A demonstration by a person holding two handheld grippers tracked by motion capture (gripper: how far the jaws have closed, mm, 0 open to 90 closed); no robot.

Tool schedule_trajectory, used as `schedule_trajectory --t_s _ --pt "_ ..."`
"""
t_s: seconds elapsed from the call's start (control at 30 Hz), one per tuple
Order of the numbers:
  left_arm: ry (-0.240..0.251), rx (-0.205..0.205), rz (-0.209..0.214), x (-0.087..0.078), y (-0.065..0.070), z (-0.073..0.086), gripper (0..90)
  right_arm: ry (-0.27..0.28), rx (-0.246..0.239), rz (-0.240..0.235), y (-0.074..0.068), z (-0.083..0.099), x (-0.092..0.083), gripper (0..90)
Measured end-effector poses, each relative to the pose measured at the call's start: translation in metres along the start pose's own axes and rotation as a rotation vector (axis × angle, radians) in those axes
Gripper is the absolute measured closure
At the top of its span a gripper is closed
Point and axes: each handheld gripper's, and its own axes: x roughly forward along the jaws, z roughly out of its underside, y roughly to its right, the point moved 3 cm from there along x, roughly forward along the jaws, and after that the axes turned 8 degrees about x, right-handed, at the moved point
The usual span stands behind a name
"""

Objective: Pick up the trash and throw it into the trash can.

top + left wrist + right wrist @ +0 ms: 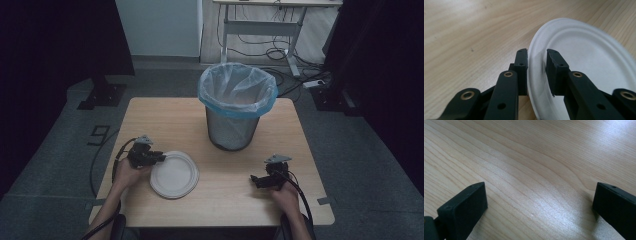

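Observation:
A white paper plate [174, 174] lies flat on the wooden table [165, 115] at the front left. My left gripper [159, 158] is at the plate's left rim. In the left gripper view its jaws [536, 53] stand on either side of the plate [586, 62] rim, a narrow gap still between them, so it is open. My right gripper [256, 180] rests low over bare wood at the front right, pointing left. In the right gripper view its jaws [540, 186] are spread wide with nothing between them.
A wire mesh waste bin [232, 131] lined with a blue-edged plastic bag [237, 89] stands at the table's middle back. Beyond the table are a grey floor, a white desk frame [260, 27] and loose cables.

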Motion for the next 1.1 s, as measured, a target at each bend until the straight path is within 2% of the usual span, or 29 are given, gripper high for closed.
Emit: schedule_trajectory --t_s 0.1,0.33,0.53,0.93,1.1 --pt "0.019 -0.005 0.008 -0.007 -0.001 -0.007 76.4 0.000 0.000 0.000 0.000 0.000 0.000 0.0" --pt "0.009 0.027 -0.023 -0.020 -0.002 -0.025 77.7 0.000 0.000 0.000 0.000 0.000 0.000 0.0" --pt "0.013 0.035 -0.031 -0.028 -0.004 -0.036 78.4 0.000 -0.004 -0.004 0.000 0.000 0.000 0.0" --pt "0.060 0.017 -0.045 -0.050 -0.008 -0.064 84.2 -0.004 -0.028 -0.030 0.006 -0.004 0.003 0.0" --pt "0.084 0.019 -0.071 -0.063 -0.010 -0.079 86.5 -0.004 -0.029 -0.030 0.006 -0.004 0.003 0.0"
